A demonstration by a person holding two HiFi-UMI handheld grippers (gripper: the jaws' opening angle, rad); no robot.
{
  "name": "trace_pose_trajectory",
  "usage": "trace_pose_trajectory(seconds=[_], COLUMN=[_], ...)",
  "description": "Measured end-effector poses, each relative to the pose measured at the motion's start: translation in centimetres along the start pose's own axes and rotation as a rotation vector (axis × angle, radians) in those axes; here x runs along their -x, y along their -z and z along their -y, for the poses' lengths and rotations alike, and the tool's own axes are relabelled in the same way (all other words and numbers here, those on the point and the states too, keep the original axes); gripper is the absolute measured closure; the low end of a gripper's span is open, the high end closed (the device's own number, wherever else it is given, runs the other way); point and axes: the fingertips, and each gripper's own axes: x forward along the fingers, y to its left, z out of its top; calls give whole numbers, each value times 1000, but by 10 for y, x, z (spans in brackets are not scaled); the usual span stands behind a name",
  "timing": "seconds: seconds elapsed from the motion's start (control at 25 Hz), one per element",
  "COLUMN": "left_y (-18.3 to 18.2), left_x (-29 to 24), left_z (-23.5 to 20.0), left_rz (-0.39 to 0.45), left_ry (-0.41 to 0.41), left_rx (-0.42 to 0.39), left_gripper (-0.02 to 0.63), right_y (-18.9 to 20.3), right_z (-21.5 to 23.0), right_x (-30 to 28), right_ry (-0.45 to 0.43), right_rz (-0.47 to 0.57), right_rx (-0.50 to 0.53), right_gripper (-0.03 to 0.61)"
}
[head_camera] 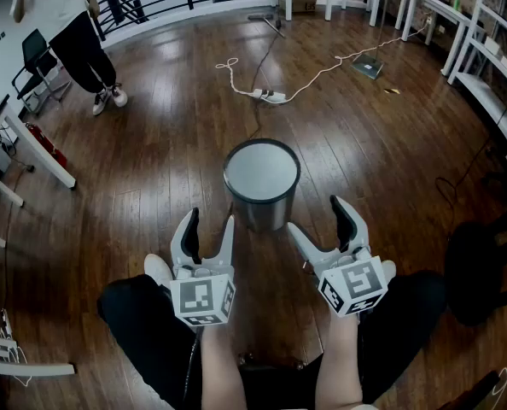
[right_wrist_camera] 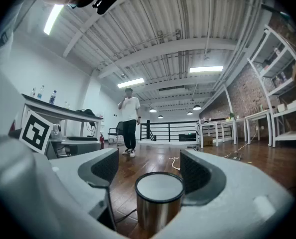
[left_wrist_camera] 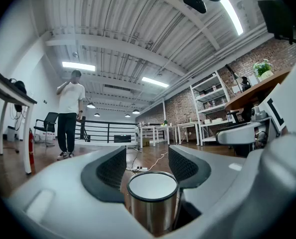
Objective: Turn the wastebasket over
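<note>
The wastebasket [head_camera: 261,180] is a steel cylinder with a black rim and a flat pale top. It stands upright on the wooden floor just ahead of my knees. My left gripper [head_camera: 209,222] is open at its near left, short of its wall. My right gripper [head_camera: 317,218] is open at its near right, also apart from it. In the left gripper view the wastebasket [left_wrist_camera: 152,208] sits low between the spread jaws of the left gripper [left_wrist_camera: 147,158], untouched. In the right gripper view the wastebasket [right_wrist_camera: 159,203] stands ahead of the right gripper [right_wrist_camera: 149,166], with a gap on both sides.
A person [head_camera: 78,32] stands at the far left near a black chair [head_camera: 33,58]. A white cable with a power strip [head_camera: 269,96] lies on the floor beyond the basket. White table legs [head_camera: 40,156] are at the left and shelving [head_camera: 492,75] at the right.
</note>
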Motion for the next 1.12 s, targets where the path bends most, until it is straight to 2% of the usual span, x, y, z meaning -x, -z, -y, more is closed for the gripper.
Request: trace_pose_trajectory(seconds=[0.16, 0.32, 0.56, 0.76, 0.92, 1.12], left_y=[-4, -5, 7, 13, 27, 50], left_x=[-49, -86, -144, -183, -205, -229], left_z=[-16, -55, -97, -115, -131, -139], left_rz=[-11, -5, 3, -6, -10, -59], left_ry=[52, 28, 40, 76, 58, 30], left_rx=[-46, -46, -19, -23, 12, 78], left_gripper=[324, 325, 325, 331, 345, 357], right_y=[1, 19, 58, 117, 168, 223], right_z=[9, -3, -21, -40, -62, -76], right_x=[-59, -118, -194, -240, -263, -277], right_ry=[-2, -97, -228, -311, -384, -406], right_rz=[-23, -127, -280, -468, -605, -771], right_rx=[-34, 47, 145, 209, 197, 213], right_gripper=[206, 207, 218, 239, 249, 275])
